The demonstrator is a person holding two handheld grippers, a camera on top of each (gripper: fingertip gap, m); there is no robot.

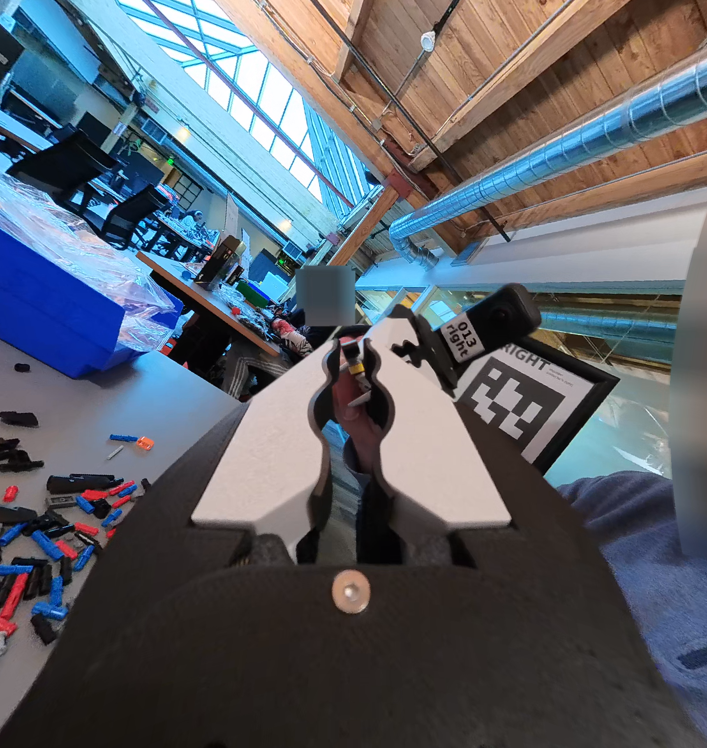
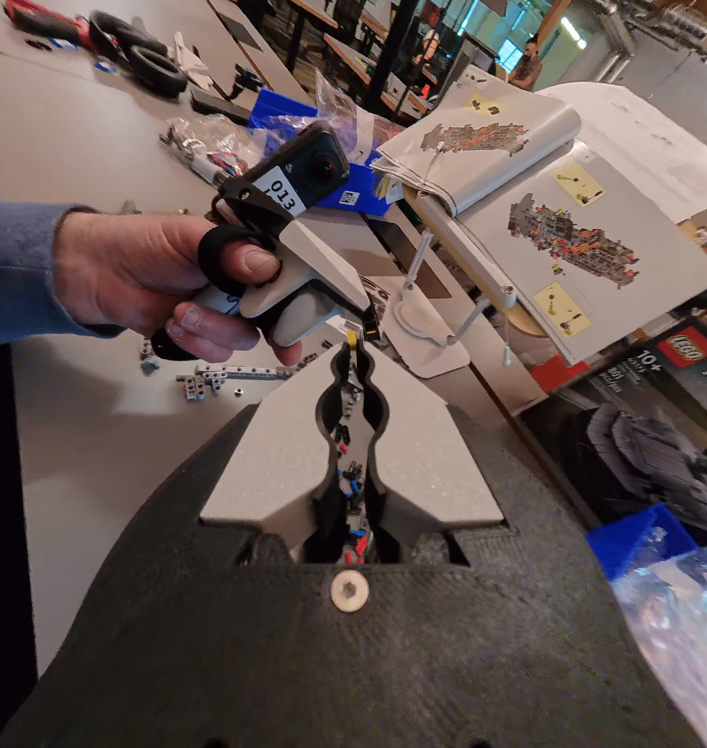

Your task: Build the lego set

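Observation:
Both grippers are held tip to tip above the grey table. My left gripper is shut on a small black and yellow piece; a short grey pin sticks out below it. In the right wrist view a hand holds the left gripper with that piece at its tips. My right gripper is shut on a small yellow piece, a little below the left gripper's piece. The right gripper's camera shows behind my left fingers.
Loose black, blue and red pieces lie on the table. A blue bin holds plastic bags. An open instruction book rests on a stand, with the set's box beside it. A grey beam assembly lies under the hand. Tyres lie far back. The tips of both grippers are at nearly the same place.

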